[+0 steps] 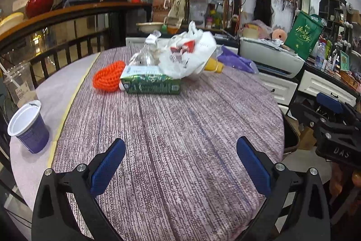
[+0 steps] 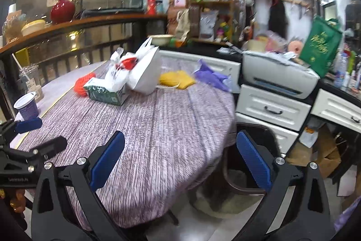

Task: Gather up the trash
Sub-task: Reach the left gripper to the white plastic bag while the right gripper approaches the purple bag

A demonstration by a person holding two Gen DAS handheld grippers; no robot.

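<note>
A round table (image 1: 180, 128) with a purple woven cloth holds a pile at its far side: a white plastic bag (image 1: 187, 55), a crushed clear bottle (image 1: 147, 51), a green tissue box (image 1: 151, 83), an orange knitted piece (image 1: 108, 78), a yellow item (image 1: 214, 64) and purple plastic (image 1: 237, 59). A white and purple paper cup (image 1: 28, 128) stands at the left edge. My left gripper (image 1: 180, 162) is open and empty above the near cloth. My right gripper (image 2: 180, 159) is open and empty over the table's right edge; the pile (image 2: 140, 73) lies far ahead of it.
A clear plastic cup with a straw (image 1: 18, 83) stands behind the paper cup. A dark bin or chair (image 2: 255, 162) sits below the table's right edge. White drawers (image 2: 270, 107) and a printer (image 2: 279, 78) line the right. A railing (image 1: 67, 42) runs behind.
</note>
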